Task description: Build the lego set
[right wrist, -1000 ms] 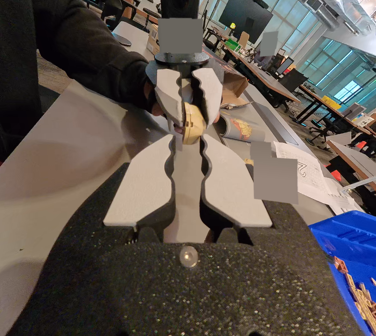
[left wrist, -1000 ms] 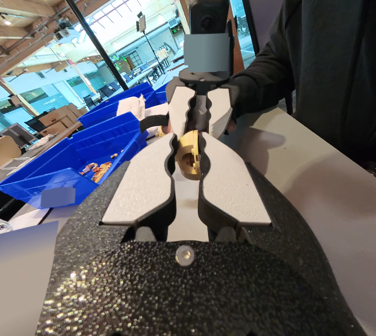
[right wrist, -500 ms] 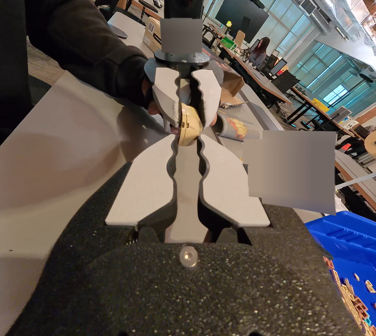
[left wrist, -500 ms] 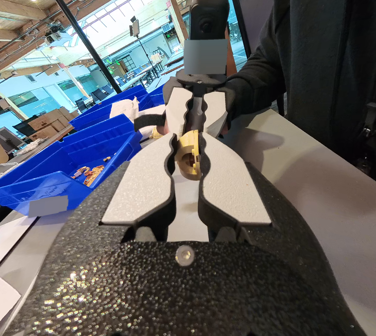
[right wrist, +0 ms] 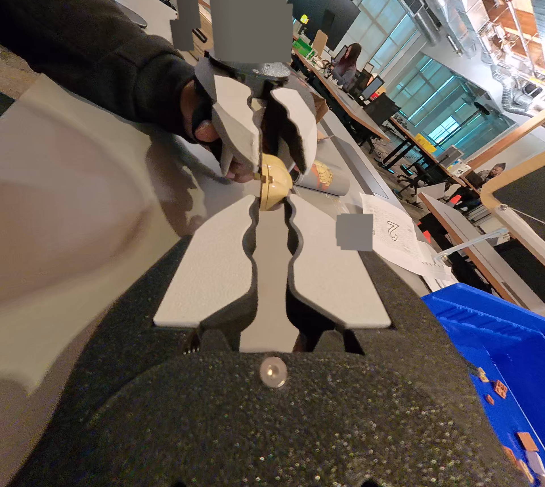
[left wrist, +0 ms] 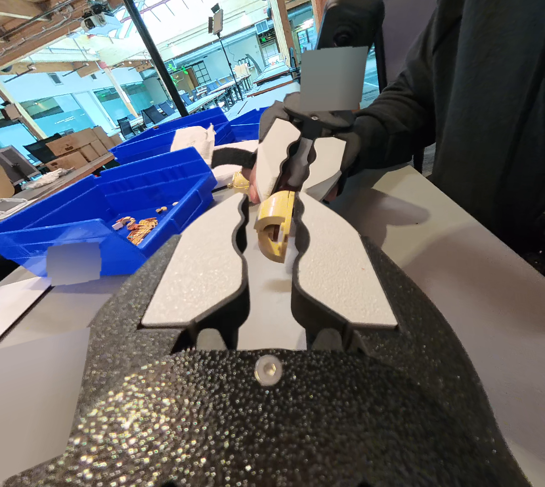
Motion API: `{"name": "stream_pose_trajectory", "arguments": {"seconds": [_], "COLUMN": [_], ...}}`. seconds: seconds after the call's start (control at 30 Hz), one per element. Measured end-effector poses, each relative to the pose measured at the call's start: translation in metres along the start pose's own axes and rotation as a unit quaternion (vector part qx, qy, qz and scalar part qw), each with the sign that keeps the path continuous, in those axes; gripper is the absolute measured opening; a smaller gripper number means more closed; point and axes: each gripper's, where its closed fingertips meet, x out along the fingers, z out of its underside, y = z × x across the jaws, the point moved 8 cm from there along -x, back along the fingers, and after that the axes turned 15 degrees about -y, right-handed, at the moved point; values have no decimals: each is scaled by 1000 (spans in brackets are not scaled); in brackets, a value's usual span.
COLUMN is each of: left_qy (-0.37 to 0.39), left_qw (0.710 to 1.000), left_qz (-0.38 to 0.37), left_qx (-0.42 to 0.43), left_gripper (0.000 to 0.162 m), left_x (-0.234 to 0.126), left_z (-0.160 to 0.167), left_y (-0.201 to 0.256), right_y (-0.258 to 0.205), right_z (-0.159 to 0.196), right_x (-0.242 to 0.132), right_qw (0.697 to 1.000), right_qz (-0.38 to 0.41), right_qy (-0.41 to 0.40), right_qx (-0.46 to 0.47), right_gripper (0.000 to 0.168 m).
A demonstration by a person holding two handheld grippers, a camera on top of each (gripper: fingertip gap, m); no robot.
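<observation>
A rounded tan lego assembly [left wrist: 274, 225] hangs above the grey table [left wrist: 442, 251] between both grippers, which meet tip to tip. My right gripper [right wrist: 271, 201] is shut on the near end of the assembly [right wrist: 275, 180]. My left gripper [left wrist: 269, 201] has its fingers apart; the assembly leans on its right finger, with a gap on the left. In the left wrist view the right gripper [left wrist: 283, 197] comes in tilted from the far side. In the right wrist view the left gripper [right wrist: 278, 169] reaches in from above.
Blue bins [left wrist: 165, 186] stand to the left, one holding several loose brown pieces [left wrist: 138, 228]. Another blue bin [right wrist: 486, 340] is at the lower right. A booklet [right wrist: 324, 177] and paper sheet [right wrist: 392, 231] lie behind. The person's dark sleeve [left wrist: 413, 107] is close. Only a small space, under 4 cm, lies between the two pairs of fingers.
My left gripper's fingers have spread and the tan assembly now sits tilted between them. My right gripper has narrowed onto it and tilted. Both views have swung sideways.
</observation>
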Motion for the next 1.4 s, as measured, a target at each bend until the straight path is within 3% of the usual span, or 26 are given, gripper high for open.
{"name": "stream_pose_trajectory", "arguments": {"seconds": [0.27,0.5,0.93,1.13,1.4], "left_qy": [-40,-31,-102,-133,-120], "left_qw": [999,999,991,987,990], "left_qz": [11,13,-31,-27,-17], "left_qx": [-15,-7,77,81,69], "left_gripper": [29,25,23,23,23], "left_x": [4,2,6,9,10], "left_z": [7,7,6,9,9], "left_y": [-1,0,6,8,9], "right_y": [0,-3,-6,-10,-9], "right_z": [0,-1,-3,-2,-3], "right_x": [0,0,2,6,3], "right_qw": [1000,1000,1000,1000,1000], "right_qz": [12,8,-14,-9,-11], "right_qy": [8,15,14,-6,6], "right_qx": [-3,-6,5,-15,-9], "right_gripper": [16,16,26,22,13]}}
